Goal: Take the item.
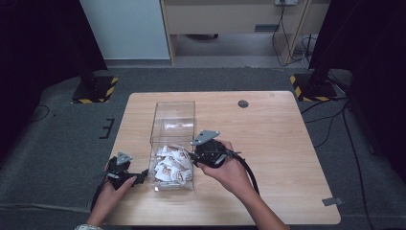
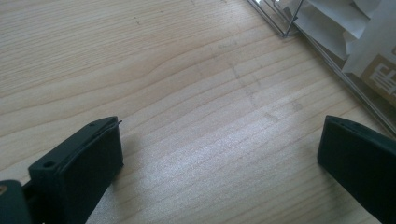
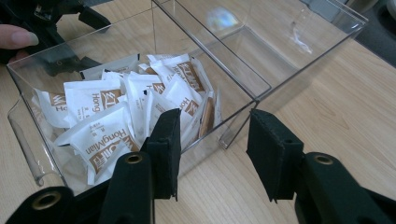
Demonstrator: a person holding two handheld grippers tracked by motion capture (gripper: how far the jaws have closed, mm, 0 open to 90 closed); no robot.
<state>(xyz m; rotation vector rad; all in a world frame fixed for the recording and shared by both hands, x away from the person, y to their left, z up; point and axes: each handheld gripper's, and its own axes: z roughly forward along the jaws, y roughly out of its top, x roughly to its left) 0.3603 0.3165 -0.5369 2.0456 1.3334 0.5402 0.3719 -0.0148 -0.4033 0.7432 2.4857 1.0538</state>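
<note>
Beyond the right gripper (image 1: 195, 154) we see a round grommet (image 1: 243, 103) in the wooden table (image 1: 277, 143); farther off stand two hazard-striped stand bases (image 1: 94, 89), and cables (image 1: 330, 125) cross grey carpet (image 1: 52, 143).

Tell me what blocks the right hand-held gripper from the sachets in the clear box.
The clear box's side wall stands between the right hand-held gripper and the sachets. The box is open on top, so that way looks free.

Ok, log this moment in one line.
left gripper: open, on table | right gripper: open, at box wall | packets: in box
</note>
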